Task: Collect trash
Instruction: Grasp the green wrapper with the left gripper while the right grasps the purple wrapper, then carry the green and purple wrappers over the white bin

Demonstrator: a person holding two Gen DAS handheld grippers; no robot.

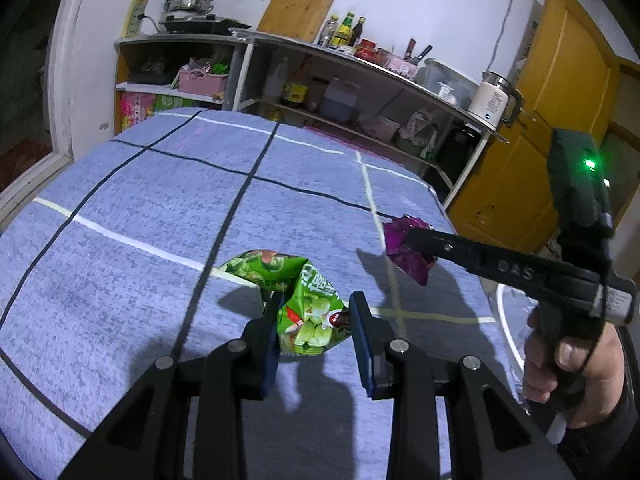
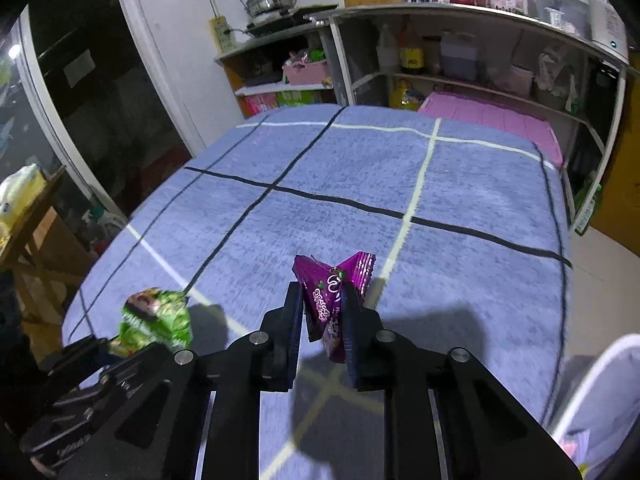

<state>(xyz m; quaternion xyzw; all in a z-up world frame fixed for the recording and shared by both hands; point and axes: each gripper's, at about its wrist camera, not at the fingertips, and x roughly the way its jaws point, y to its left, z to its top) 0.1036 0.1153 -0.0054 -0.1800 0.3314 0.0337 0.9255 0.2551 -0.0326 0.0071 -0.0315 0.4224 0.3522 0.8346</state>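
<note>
Both tongs hang above the blue-grey cloth-covered surface (image 2: 460,184) with its black and pale grid lines. Left tongs (image 1: 314,320) pinch a crumpled green snack bag (image 1: 308,312), held clear of the cloth. Right tongs (image 2: 322,312) are pressed onto a smaller purple wrapper (image 2: 334,292), also lifted, near the surface's right edge beside a white-rimmed bin (image 2: 592,384).

A home kitchen: far shelves (image 1: 360,80) hold sauce bottles (image 1: 346,30), a steamer pot (image 1: 190,0), an electric kettle (image 1: 494,98) and knives (image 1: 416,50).
</note>
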